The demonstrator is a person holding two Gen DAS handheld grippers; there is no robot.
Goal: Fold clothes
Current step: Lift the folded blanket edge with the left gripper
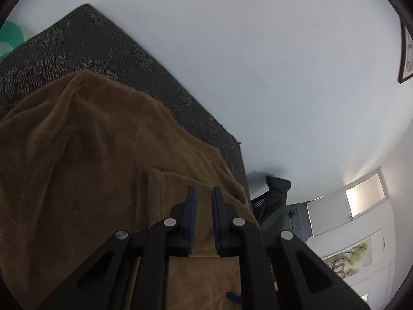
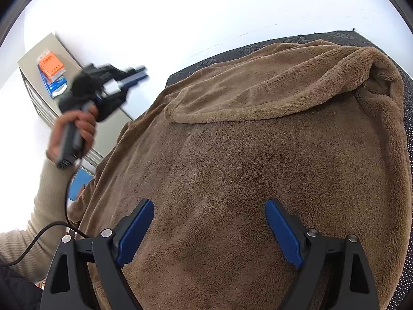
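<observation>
A brown fleece garment (image 2: 245, 168) is spread over a dark patterned surface (image 2: 407, 155), its hood (image 2: 284, 85) folded flat at the far end. My right gripper (image 2: 209, 202) stands wide open just above the fleece, nothing between its blue pads. A hand (image 2: 69, 134) holds my left gripper (image 2: 136, 73) up in the air, left of the garment, blurred and carrying no cloth. In the left wrist view the left gripper (image 1: 204, 190) is shut down to a slim gap, with the brown garment (image 1: 90, 155) lying behind and below it.
A grey cabinet (image 2: 33, 59) at the left bears an orange packet (image 2: 50, 64) and blue packets. A beige sleeve (image 2: 38, 206) and a black cable (image 2: 38, 237) cross the lower left. The left wrist view shows a dark cloth (image 1: 276, 199) hanging by a white wall, and a window (image 1: 361, 196).
</observation>
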